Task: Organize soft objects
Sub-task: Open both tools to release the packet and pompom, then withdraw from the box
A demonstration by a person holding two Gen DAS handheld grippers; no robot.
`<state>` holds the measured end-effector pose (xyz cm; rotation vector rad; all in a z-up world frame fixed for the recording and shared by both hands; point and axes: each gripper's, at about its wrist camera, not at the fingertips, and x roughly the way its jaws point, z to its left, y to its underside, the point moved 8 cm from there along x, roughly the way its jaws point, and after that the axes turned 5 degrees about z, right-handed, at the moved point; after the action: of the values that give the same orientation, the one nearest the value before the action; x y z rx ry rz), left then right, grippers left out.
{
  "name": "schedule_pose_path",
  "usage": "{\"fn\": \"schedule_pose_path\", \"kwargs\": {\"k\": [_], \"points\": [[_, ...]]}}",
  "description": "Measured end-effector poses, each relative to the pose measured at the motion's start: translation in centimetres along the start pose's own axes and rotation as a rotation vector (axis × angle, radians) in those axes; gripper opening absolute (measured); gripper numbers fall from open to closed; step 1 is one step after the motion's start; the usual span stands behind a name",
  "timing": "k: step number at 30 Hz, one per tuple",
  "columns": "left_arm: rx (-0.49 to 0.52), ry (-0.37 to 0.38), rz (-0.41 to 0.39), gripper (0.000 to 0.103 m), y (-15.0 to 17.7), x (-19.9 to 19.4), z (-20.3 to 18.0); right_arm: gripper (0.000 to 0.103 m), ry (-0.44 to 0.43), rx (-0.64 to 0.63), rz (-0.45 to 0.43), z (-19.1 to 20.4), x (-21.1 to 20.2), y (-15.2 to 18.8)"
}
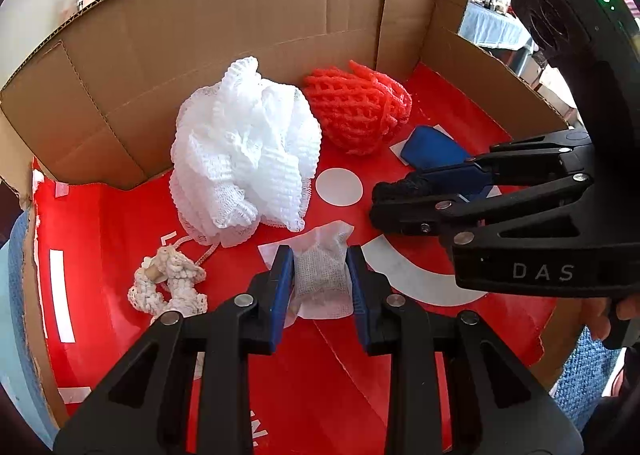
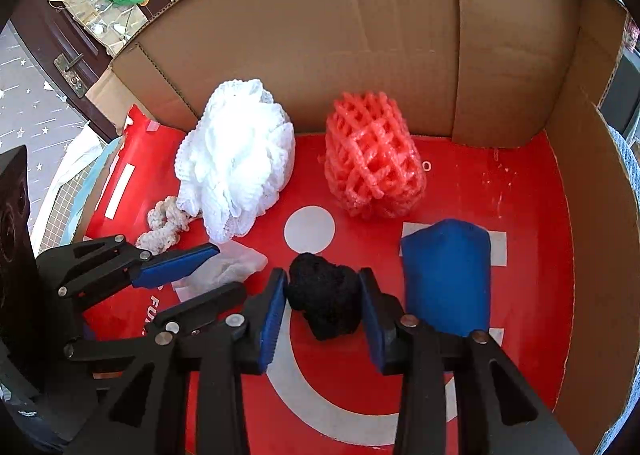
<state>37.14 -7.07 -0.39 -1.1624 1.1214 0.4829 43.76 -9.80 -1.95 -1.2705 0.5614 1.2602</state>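
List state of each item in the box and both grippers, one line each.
left gripper: shut on white pouch
white pouch: pinched between the fingers, lying on the box floor
right gripper: fingers around black lump, contact unclear
black lump: resting on the floor
white mesh: bunched, loose
red foam net: upright, free
blue cloth: lying flat, free
cream rope: coiled, free
box: open, walls up
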Motion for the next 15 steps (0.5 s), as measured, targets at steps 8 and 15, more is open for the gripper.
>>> {"fn": "schedule_pose_path", "kwargs": {"k": [8,15], "points": [[0.007,0.014,-0.003,0.027,0.23,0.26,-0.29,0.043,0.001,-0.002,-0.005,-0.25,-0.07,0.11],[0.009,0.019,-0.003,0.028,0.32,0.31,-0.19,0.049,0.014,-0.007,-0.03,-0.3,-0.75,0.07]]}}
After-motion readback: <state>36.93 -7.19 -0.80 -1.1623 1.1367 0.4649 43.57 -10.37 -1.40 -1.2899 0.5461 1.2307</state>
